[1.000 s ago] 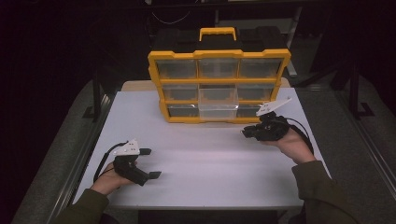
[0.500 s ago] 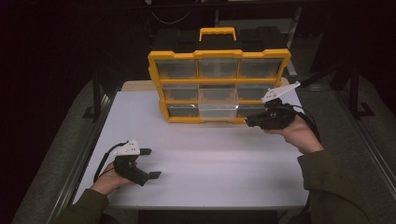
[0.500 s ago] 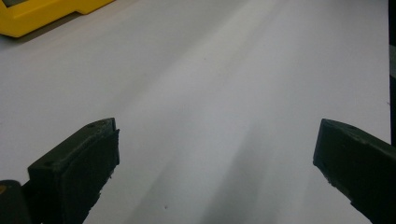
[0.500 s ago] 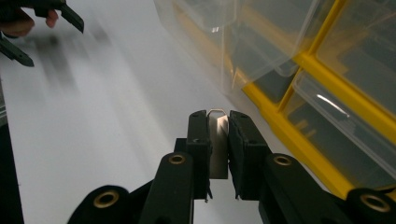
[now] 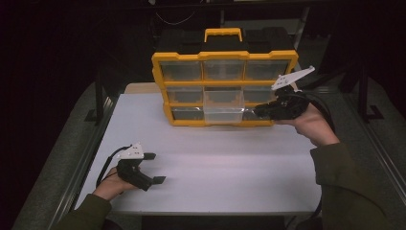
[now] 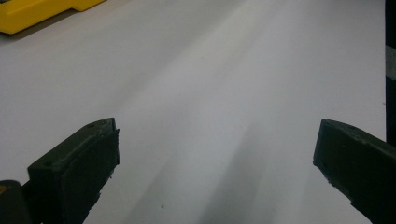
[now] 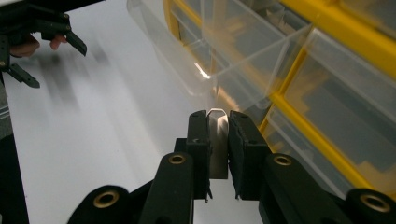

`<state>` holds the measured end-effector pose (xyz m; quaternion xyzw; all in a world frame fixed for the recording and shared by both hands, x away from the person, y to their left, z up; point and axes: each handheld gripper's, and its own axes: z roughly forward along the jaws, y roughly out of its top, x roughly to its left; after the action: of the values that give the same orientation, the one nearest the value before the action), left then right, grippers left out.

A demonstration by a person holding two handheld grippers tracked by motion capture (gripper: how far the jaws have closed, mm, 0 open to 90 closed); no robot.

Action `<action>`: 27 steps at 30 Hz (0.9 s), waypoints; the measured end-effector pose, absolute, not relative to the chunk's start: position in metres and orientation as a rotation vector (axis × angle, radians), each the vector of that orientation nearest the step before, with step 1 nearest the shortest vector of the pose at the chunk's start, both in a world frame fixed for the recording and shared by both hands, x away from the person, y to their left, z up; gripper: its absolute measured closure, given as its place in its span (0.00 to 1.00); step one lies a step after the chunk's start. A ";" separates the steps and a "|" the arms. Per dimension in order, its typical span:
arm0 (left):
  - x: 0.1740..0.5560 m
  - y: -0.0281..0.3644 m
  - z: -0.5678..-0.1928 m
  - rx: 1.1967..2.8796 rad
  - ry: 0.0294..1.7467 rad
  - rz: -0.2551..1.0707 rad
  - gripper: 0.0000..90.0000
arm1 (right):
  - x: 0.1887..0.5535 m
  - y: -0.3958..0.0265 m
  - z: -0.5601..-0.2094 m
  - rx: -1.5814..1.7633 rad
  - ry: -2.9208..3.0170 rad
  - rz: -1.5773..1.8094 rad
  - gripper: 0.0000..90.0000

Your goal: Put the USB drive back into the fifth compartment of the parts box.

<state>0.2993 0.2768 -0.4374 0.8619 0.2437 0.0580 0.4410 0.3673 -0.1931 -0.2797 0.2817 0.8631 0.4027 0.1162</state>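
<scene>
On the white desk, yellow organiser stands upright at the far edge, clear drawers facing the person. Bottom-row middle clear drawer sticks out a bit from the frame. Right claw is at the bottom-right drawer, nearly touching the front; in the right gripper view the right claw is narrow, jaws pinched on a small clear tab, probably that drawer's pull, though which drawer it belongs to isn't certain. Pulled-out drawer sits just ahead and left of the jaws in that view.

Left claw rests on the desk near the front-left, well apart from the organiser, jaws wide, nothing between them; left gripper view confirms left claw open over bare desk, organiser corner far off.

Key relation: drawer slides along an axis toward the person, and the right claw points at the cabinet face from the right side, so a pull would likely go back toward the person. Right hand is much nearer; left is idle.
</scene>
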 end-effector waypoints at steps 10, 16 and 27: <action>0.299 0.277 -0.437 2.133 0.599 0.141 0.00 | 0.379 -0.183 -0.260 0.798 2.523 1.209 0.86; 0.299 0.276 -0.438 2.136 0.594 0.141 0.00 | 0.388 -0.170 -0.254 0.792 2.533 1.213 0.86; 0.298 0.277 -0.437 2.135 0.594 0.142 0.00 | 0.404 -0.144 -0.252 0.770 2.562 1.208 0.86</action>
<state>0.2983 0.2767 -0.4372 0.8612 0.2395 0.0575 0.4446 0.4042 -0.1435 -0.2519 0.2608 0.8681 0.4095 0.1031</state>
